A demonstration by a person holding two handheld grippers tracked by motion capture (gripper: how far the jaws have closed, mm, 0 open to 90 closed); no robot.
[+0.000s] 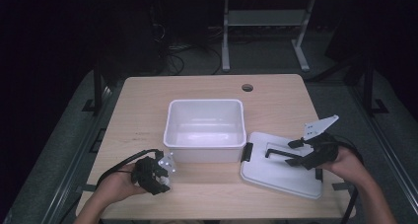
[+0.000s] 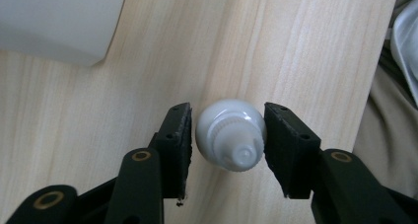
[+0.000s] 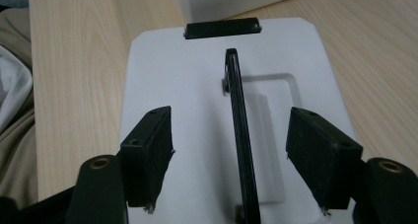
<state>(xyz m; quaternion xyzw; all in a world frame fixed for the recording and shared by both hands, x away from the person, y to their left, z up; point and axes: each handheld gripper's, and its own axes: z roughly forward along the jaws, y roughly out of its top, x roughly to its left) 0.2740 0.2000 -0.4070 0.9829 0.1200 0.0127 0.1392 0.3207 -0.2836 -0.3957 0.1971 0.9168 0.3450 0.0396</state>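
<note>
Where bin hides it, gripped bulb [image 2: 231, 134]

My two grippers are black. The left gripper [image 1: 165, 176] has a black cable behind it and brass-coloured rivets on its arms. The right gripper [image 1: 282, 154] carries a grey three-cornered plate with small holes. The pads [image 3: 148, 152] are rough foam with small screw holes.

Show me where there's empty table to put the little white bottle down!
The far strip of table behind the tub is bare up to the round hole. The left side beside the tub is bare too. The near edge is crowded: the left claw holds the bottle there, and the lid fills the right.
</note>
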